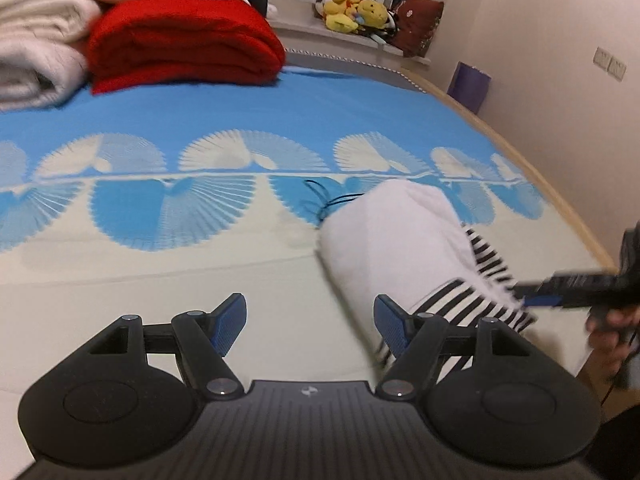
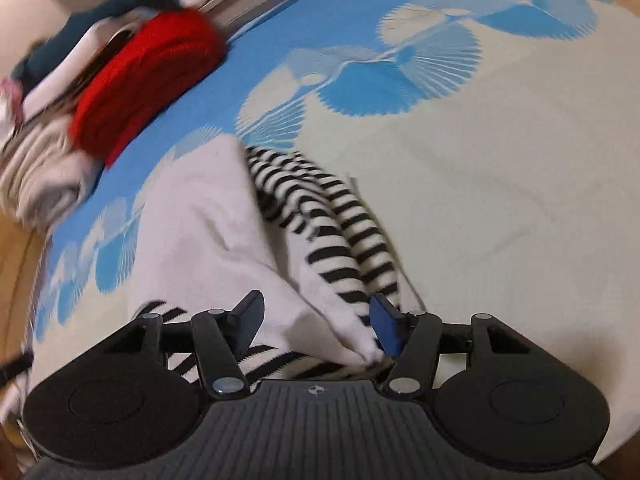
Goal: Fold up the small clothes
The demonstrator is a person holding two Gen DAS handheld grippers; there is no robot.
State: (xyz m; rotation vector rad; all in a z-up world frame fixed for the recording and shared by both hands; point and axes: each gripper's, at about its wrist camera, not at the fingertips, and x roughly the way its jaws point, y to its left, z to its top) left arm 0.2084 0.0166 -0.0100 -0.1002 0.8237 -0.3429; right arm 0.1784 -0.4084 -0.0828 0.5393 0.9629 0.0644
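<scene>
A small white garment with black-and-white striped sleeves lies folded over on the bed. My left gripper is open and empty, just left of the garment's near end. My right gripper is open, with the white cloth and striped sleeve lying between and under its fingers. The right gripper also shows in the left wrist view at the garment's striped edge.
The bed cover is blue and cream with fan patterns. A folded red blanket and white bedding sit at the far side. A black cord lies beside the garment. Plush toys sit on a ledge.
</scene>
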